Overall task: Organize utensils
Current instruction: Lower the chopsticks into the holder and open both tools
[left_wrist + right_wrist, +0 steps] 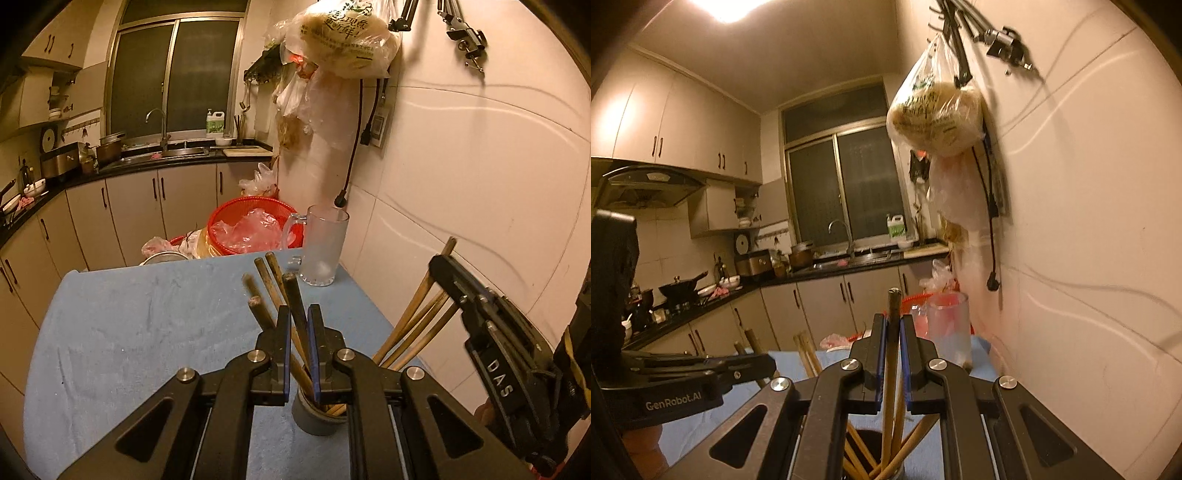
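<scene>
On the blue-clothed desk (129,332), the left hand-held gripper (298,325) clamps one dark-tipped wooden chopstick (295,306) above the grey cylindrical holder (314,417) of chopsticks; right of the holder, the right hand-held gripper (894,332) pinches another brown chopstick (892,350) standing in it; a frosted glass mug (325,243) stands behind.

Our left gripper (299,317) has its two fingers pulled close, pinching one chopstick (295,306) between the jaws. Our right gripper (894,326) does the same, jaws nearly together, squeezing another chopstick (892,354) that pokes up past the fingertips.
</scene>
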### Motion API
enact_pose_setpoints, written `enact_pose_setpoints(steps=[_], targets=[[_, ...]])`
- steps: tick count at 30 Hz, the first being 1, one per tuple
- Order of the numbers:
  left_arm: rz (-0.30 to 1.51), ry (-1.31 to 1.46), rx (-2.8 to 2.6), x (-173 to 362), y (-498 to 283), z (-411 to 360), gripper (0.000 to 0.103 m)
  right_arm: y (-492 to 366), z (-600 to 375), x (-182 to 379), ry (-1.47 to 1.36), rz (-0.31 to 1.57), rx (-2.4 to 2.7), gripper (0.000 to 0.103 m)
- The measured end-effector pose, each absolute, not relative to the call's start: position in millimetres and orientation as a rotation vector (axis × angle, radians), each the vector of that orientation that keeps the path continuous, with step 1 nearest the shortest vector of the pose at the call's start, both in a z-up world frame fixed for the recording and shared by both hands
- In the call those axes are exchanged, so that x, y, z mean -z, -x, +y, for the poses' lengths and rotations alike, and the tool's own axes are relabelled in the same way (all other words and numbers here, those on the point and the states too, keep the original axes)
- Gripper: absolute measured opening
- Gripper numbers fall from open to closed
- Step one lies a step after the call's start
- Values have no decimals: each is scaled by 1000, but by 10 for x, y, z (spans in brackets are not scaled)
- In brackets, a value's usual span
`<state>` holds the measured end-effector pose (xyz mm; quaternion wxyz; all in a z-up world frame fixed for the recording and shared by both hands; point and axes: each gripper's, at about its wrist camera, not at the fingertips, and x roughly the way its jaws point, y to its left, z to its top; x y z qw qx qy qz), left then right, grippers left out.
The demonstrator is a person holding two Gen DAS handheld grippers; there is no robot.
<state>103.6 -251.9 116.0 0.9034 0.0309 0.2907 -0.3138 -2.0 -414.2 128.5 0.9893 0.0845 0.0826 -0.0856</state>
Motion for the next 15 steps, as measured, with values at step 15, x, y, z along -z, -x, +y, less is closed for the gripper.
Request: enact_pose_setpoints(steps=[15], targets=[[596,-53,619,-1131,-1010,-2445,12,148,-4195,-1392,-204,194,180,10]])
